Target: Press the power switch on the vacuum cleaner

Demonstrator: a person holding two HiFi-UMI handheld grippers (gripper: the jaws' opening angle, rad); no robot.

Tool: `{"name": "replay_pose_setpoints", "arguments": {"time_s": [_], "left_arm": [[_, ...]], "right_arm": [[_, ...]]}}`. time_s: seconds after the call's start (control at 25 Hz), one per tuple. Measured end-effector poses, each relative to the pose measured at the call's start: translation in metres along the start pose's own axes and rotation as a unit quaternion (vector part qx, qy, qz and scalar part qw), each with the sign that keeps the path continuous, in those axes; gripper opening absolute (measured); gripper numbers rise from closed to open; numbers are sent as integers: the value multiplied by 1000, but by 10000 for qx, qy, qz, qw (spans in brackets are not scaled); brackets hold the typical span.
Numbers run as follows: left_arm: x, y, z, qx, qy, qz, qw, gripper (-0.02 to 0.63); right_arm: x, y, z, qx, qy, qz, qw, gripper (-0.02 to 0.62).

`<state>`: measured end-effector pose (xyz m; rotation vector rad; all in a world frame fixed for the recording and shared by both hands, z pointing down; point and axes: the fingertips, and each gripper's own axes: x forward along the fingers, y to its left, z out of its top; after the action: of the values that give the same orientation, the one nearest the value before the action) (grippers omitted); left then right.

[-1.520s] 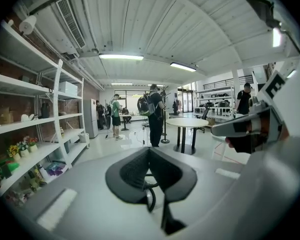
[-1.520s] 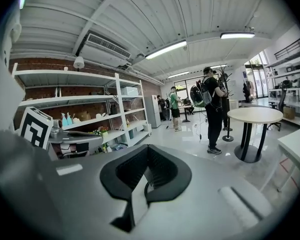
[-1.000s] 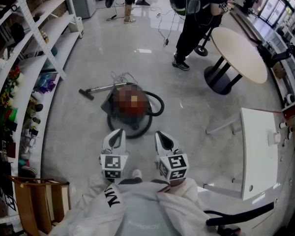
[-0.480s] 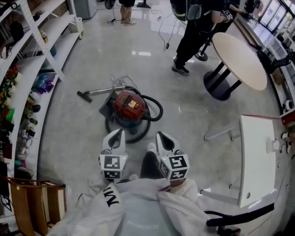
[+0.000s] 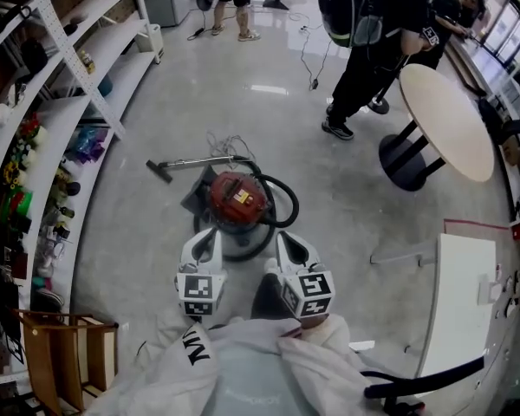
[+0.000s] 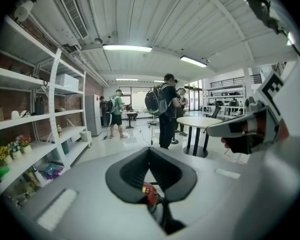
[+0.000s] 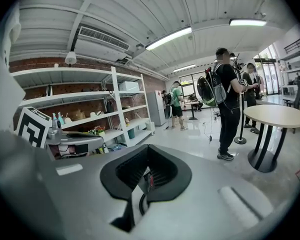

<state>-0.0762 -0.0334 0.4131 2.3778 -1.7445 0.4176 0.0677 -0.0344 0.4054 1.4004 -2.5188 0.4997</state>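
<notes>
The left gripper [image 5: 210, 235] is at lower centre of the head view, jaws closed tip to tip with nothing clamped. In its own view, a gap below the meeting tips shows a sliver of red. The right gripper [image 5: 284, 238] is just beside it, also closed and empty.

The red vacuum cleaner [image 5: 238, 199] stands on the floor just above both grippers at the centre of the frame, and neither touches it. Its black hose [image 5: 282, 203] loops round its right side. The wand [image 5: 195, 158] lies on the floor, pointing to the upper left.

White shelving [image 5: 74, 102] runs down the left edge. Its shelves hold flowers [image 5: 13, 167], bottles and small colourful goods too small to name. A wooden crate [image 5: 65, 354] sits at lower left; what it holds cannot be made out.

At upper right, a person carrying a backpack [image 5: 351, 7] stands beside a round table [image 5: 451, 124]. A white table [image 5: 455, 302] fills the right edge.
</notes>
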Motion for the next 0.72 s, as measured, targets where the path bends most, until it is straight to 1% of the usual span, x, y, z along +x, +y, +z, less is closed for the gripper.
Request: {"name": "replay_pose_setpoints", "arguments": {"time_s": [0.4, 0.72], "left_arm": [[69, 8, 15, -79, 332, 371, 9987, 0], [114, 10, 30, -205, 401, 678, 9967, 0]], "right_arm": [[62, -51, 20, 85, 294, 471, 9984, 0], [98, -88, 36, 68, 448, 755, 9961, 0]]}}
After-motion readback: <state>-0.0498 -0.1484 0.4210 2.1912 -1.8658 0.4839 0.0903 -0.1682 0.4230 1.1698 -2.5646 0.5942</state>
